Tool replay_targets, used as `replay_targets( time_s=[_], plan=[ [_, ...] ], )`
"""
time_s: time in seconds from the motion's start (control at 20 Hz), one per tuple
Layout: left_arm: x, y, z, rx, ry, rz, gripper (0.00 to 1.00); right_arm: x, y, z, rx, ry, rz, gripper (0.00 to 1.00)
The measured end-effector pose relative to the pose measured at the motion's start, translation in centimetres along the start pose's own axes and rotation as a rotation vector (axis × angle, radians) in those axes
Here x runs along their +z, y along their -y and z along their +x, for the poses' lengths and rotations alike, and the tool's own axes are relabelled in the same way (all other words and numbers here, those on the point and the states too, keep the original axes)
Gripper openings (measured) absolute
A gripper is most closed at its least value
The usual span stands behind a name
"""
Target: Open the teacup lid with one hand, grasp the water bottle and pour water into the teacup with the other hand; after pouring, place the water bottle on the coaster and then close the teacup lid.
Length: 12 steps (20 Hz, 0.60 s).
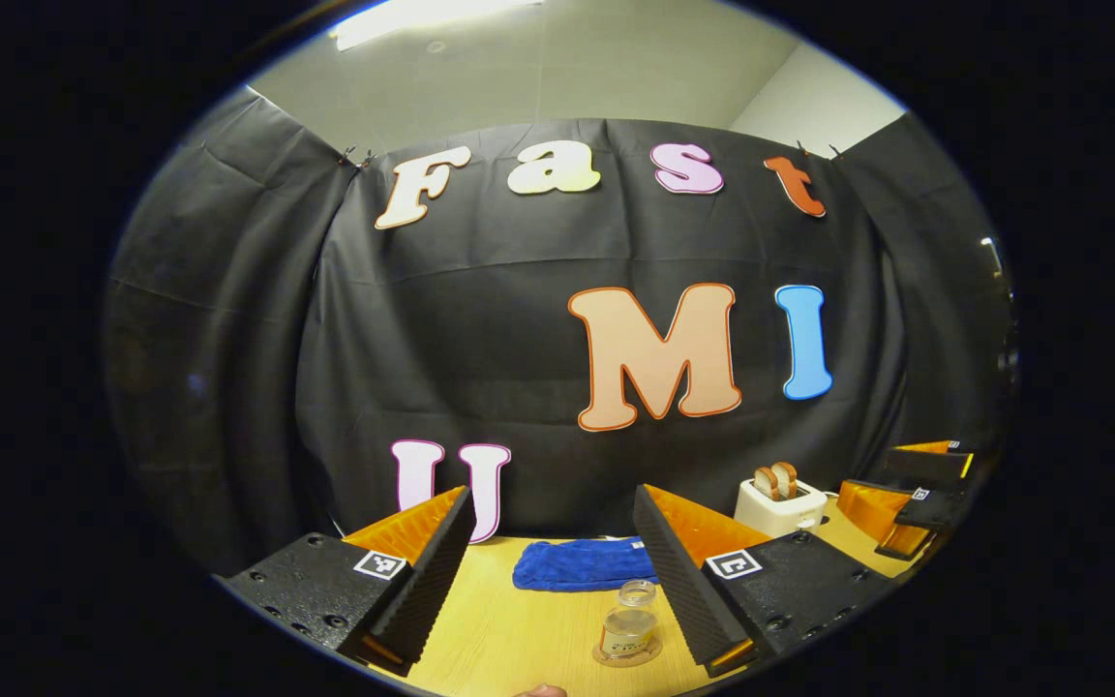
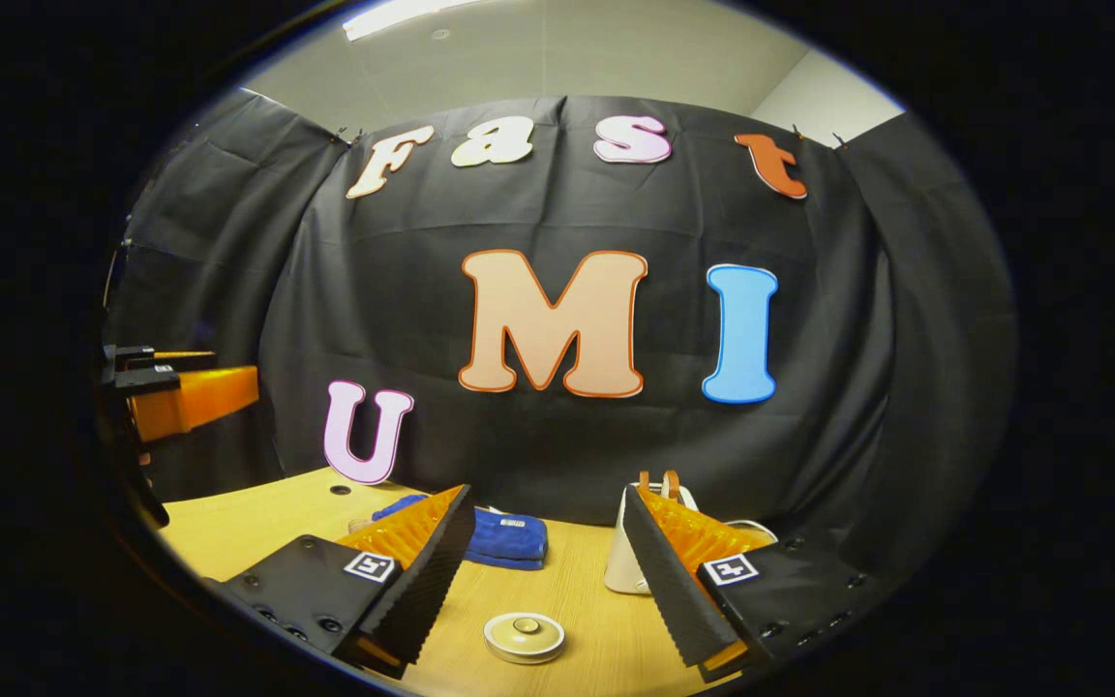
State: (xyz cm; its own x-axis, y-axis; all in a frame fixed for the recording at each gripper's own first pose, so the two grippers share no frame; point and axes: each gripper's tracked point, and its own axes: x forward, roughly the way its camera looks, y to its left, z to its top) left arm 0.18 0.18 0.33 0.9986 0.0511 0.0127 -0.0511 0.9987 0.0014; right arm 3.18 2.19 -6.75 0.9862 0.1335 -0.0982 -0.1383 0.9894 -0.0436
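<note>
The left gripper (image 1: pixel 553 571) stood apart, empty, with the water bottle (image 1: pixel 629 624) just ahead between its fingers (clear, likely light and slippery; grip mid-body). The right gripper (image 2: pixel 548 571), also apart, faced the teacup lid (image 2: pixel 524 636), likely fragile; its knob seemed the hold

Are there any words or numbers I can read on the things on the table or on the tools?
Water bottle label: too blurred to read.
Blue cloth tag: too small to read.
Square markers on the left tool: black-and-white patterns, no words.
</note>
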Motion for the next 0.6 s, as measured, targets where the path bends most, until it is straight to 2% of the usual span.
replay_targets(
  time_s=[0.3, 0.5, 0.6],
  plan=[
    [0.0, -1.0, -1.3, 0.033, -0.005, 0.021, 0.95, -5.7, 0.0, 2.0, 0.032, -0.105, -0.036, 1.0],
    [-0.1, -2.4, -2.2, 0.071, -0.016, 0.04, 0.95, -9.8, -1.0, 3.0, 0.066, -0.186, -0.054, 0.96],
    [-0.4, -3.0, -2.7, 0.088, -0.026, 0.045, 0.95, -11.2, -1.4, 3.5, 0.078, -0.213, -0.064, 0.99]
  ],
)
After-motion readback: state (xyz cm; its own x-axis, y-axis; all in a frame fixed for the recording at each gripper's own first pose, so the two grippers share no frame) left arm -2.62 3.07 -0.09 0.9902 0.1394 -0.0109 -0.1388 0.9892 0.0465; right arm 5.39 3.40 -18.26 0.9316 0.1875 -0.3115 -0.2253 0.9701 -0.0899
